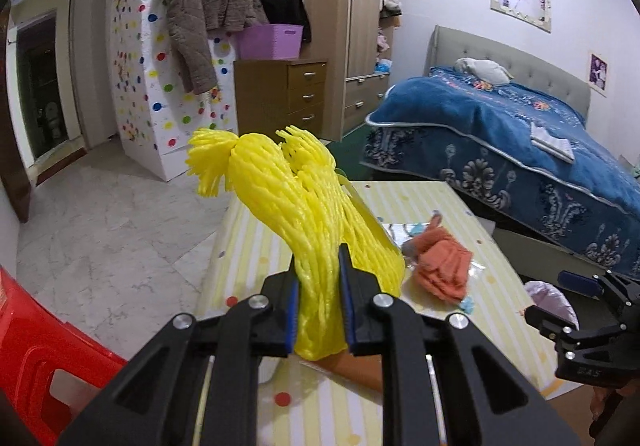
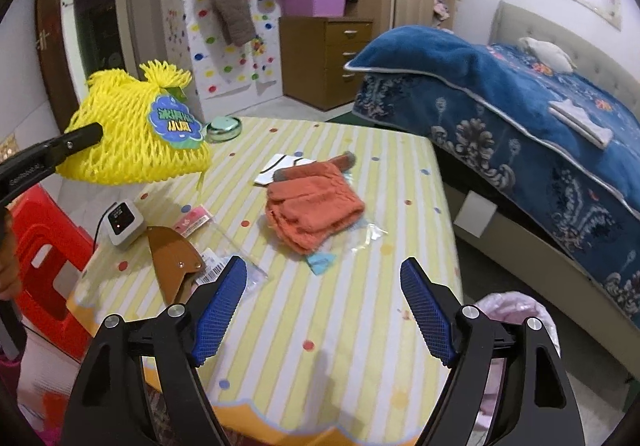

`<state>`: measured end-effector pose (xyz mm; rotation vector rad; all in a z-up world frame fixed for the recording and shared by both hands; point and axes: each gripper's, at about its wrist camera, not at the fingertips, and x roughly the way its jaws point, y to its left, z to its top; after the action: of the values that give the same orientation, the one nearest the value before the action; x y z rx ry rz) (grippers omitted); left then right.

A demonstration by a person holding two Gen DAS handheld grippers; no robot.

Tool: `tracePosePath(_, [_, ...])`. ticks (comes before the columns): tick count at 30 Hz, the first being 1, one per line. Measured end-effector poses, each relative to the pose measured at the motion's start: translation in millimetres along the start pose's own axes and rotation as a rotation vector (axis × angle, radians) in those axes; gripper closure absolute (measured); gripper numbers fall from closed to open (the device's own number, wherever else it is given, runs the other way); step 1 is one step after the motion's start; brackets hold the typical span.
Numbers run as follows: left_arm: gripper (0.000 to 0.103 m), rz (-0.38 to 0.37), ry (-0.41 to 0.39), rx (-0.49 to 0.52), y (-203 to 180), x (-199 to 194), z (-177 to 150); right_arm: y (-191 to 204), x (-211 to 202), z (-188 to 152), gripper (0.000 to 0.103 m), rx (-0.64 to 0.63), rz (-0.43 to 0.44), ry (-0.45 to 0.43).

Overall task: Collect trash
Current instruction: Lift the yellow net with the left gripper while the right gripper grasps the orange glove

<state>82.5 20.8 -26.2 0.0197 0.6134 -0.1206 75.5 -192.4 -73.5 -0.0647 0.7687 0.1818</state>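
A yellow foam net sleeve [image 1: 296, 206] with a blue-green label [image 2: 176, 122] hangs in the air over the left end of the striped table [image 2: 320, 346]. My left gripper [image 1: 319, 266] is shut on its lower end, and its black finger [image 2: 80, 138] shows at the left in the right wrist view. My right gripper [image 2: 323, 264] stands open over the near table edge with nothing between its blue pads. It shows again at the right edge [image 1: 560, 302] of the left wrist view. An orange knitted cloth [image 2: 312, 202] lies mid-table on clear wrappers [image 2: 368, 234].
A bin lined with a pale pink bag [image 2: 516, 310] stands at the table's right corner. A brown card piece [image 2: 172, 258], a pink packet [image 2: 192, 220], a white device [image 2: 124, 222] and a green tin [image 2: 224, 128] lie on the table. A red stool [image 2: 44, 254] is left, a bed [image 2: 520, 106] right.
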Motion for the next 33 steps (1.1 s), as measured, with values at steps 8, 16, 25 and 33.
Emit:
tracePosePath(8, [0.088,0.029,0.02,-0.02,20,19,0,25,59,15,0.026,-0.125,-0.02,0.052])
tracePosePath(16, [0.088,0.053,0.047,-0.039,36,40,-2,44,106,24,0.025,-0.25,-0.092,0.104])
tracePosePath(25, [0.088,0.039,0.058,-0.041,38,46,-3,44,134,29,0.043,-0.288,-0.153,0.162])
tracePosePath(33, [0.088,0.043,0.04,-0.025,34,36,-3,3,75,66,0.082,-0.112,-0.052,-0.006])
